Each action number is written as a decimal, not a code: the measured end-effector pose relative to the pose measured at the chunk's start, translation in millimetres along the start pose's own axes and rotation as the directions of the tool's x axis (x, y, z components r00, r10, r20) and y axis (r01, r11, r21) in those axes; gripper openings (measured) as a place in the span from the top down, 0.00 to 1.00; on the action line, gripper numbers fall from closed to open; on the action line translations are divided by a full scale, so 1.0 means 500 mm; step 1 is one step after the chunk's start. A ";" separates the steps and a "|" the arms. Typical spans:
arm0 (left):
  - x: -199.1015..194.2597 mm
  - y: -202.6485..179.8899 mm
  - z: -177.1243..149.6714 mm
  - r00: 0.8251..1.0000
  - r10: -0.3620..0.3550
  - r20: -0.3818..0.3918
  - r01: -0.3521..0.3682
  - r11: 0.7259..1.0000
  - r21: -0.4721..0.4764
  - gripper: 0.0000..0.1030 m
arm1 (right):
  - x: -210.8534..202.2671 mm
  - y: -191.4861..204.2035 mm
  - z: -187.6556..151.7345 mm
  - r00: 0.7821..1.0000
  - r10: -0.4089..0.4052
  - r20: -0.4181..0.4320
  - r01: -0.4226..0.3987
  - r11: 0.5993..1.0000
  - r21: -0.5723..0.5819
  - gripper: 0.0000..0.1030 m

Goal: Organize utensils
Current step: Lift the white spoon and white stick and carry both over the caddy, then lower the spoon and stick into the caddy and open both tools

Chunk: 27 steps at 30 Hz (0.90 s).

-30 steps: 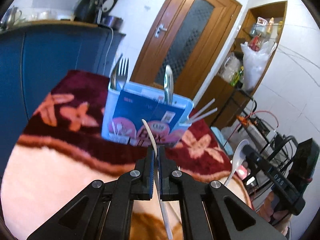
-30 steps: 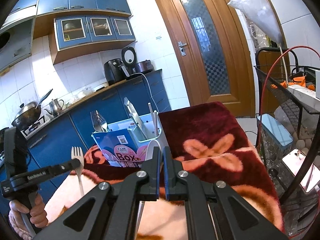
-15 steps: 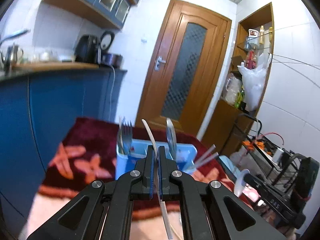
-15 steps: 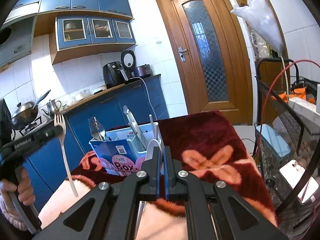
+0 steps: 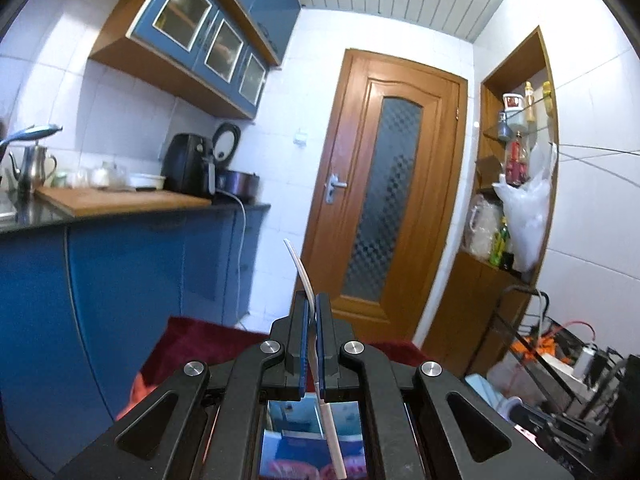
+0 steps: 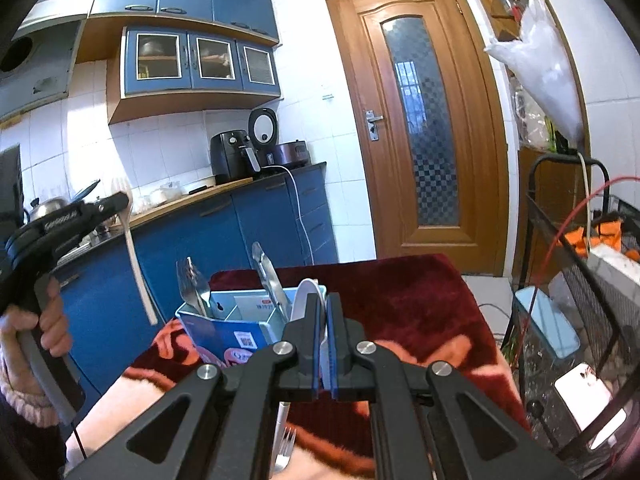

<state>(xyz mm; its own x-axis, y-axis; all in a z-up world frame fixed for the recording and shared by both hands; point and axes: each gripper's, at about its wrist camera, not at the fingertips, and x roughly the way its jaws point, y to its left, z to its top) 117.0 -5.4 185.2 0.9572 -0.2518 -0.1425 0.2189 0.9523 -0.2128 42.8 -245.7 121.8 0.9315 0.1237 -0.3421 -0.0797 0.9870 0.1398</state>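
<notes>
My left gripper [image 5: 311, 308] is shut on a white plastic fork [image 5: 304, 280], seen edge-on. In the right wrist view the left gripper [image 6: 116, 202] holds that fork [image 6: 138, 272] high, handle hanging down, left of the blue utensil box [image 6: 228, 328]. The box stands on the red floral blanket [image 6: 400, 300] and holds metal utensils [image 6: 192, 286] and a knife [image 6: 270, 280]. My right gripper [image 6: 322, 308] is shut on a white plastic spoon [image 6: 306, 298], its bowl just in front of the box's right end. The box also shows under the left gripper [image 5: 296, 448].
A metal fork [image 6: 282, 452] lies on the blanket beneath my right gripper. Blue kitchen cabinets [image 6: 264, 224] stand behind the box. A black wire rack [image 6: 580, 280] stands at the right. A wooden door [image 6: 424, 120] is at the back.
My left gripper has risen and tilted up with the fork, so the box dropped below its jaws. My right gripper moved closer to the box with the spoon.
</notes>
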 end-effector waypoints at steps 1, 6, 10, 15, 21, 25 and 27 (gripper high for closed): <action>0.008 -0.001 0.004 1.000 0.012 0.017 -0.012 1.000 0.010 0.97 | 0.003 0.001 0.005 1.000 0.000 0.002 0.000 1.000 -0.005 0.96; 0.040 0.000 0.000 0.995 0.076 0.064 -0.079 0.995 0.059 0.97 | 0.025 0.003 0.028 1.000 -0.009 0.014 0.010 1.000 -0.015 0.96; 0.063 0.010 -0.012 0.993 0.082 0.079 -0.087 0.994 0.064 0.97 | 0.045 0.007 0.039 1.000 -0.019 0.025 0.019 1.000 -0.016 0.96; 0.092 0.016 -0.035 0.993 0.091 0.072 -0.097 0.992 0.084 0.97 | 0.066 0.018 0.054 0.999 -0.037 0.034 0.038 0.999 -0.038 0.96; 0.115 0.024 -0.046 0.991 0.101 0.084 -0.108 0.990 0.086 0.97 | 0.079 0.021 0.081 0.997 -0.049 0.062 0.052 0.998 -0.041 0.95; 0.127 0.026 -0.047 0.991 0.101 0.089 -0.109 0.989 0.097 0.97 | 0.087 0.020 0.101 0.995 -0.059 0.085 0.062 0.997 -0.039 0.95; 0.130 0.028 -0.055 0.992 0.101 0.082 -0.109 0.988 0.107 0.97 | 0.091 0.022 0.111 0.993 -0.065 0.099 0.070 0.997 -0.043 0.95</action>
<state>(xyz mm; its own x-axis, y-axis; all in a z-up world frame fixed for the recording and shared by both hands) 176.9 -13.3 146.6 0.9867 -0.1397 -0.0834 0.1320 0.9870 -0.0915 104.2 -234.8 159.2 0.9653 0.0480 -0.2567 -0.0295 0.9967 0.0755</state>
